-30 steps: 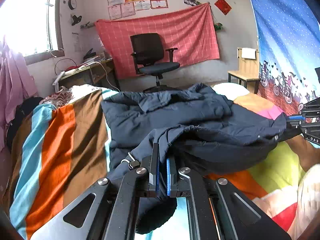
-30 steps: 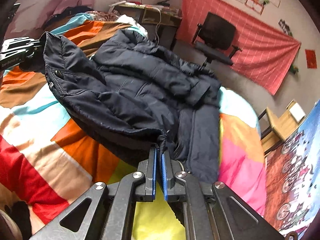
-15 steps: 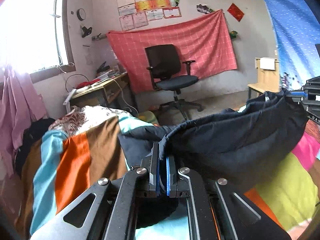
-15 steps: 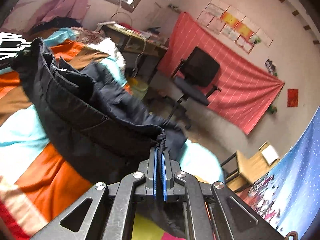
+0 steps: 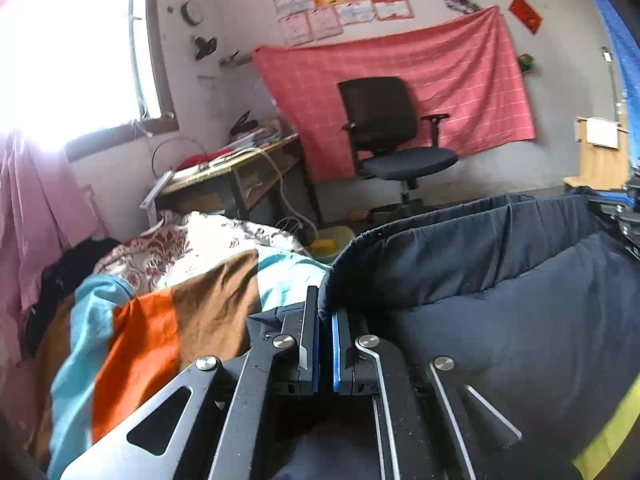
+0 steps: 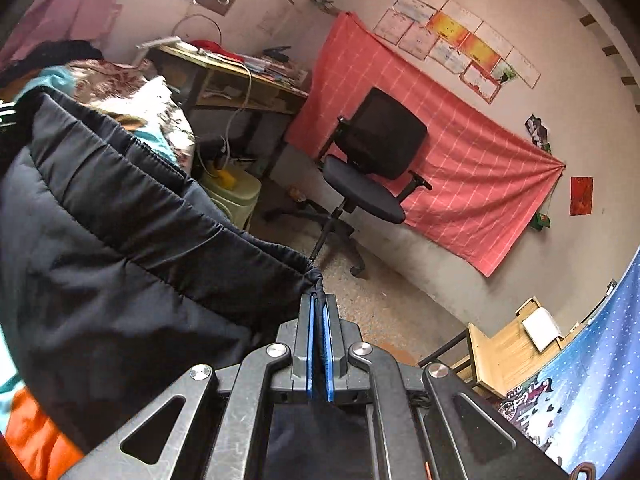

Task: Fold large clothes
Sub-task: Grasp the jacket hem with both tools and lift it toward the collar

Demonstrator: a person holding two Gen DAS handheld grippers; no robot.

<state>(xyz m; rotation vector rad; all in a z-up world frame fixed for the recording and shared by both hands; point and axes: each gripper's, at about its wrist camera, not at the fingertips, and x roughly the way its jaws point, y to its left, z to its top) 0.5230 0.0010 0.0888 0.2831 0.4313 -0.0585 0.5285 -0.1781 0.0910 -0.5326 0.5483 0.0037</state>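
Observation:
A large dark navy padded jacket (image 5: 500, 304) hangs lifted above the bed, stretched between both grippers. My left gripper (image 5: 325, 312) is shut on one corner of its hem. My right gripper (image 6: 319, 304) is shut on the opposite gathered corner; the jacket (image 6: 120, 248) spreads to the left in the right wrist view. The right gripper also shows at the far right edge of the left wrist view (image 5: 624, 216). The jacket's lower part is hidden below both cameras.
The bed carries a striped blanket of orange, brown and teal (image 5: 160, 320). Beyond it stand a cluttered desk (image 5: 240, 168), a black office chair (image 5: 392, 140), a pale green bin (image 6: 232, 196) and a wooden stool (image 6: 508, 348). Pink clothes (image 5: 28, 208) hang at the left.
Both grippers have raised the jacket off the bed, from lying crumpled to hanging stretched between them. The views have tilted up toward the far wall and chair.

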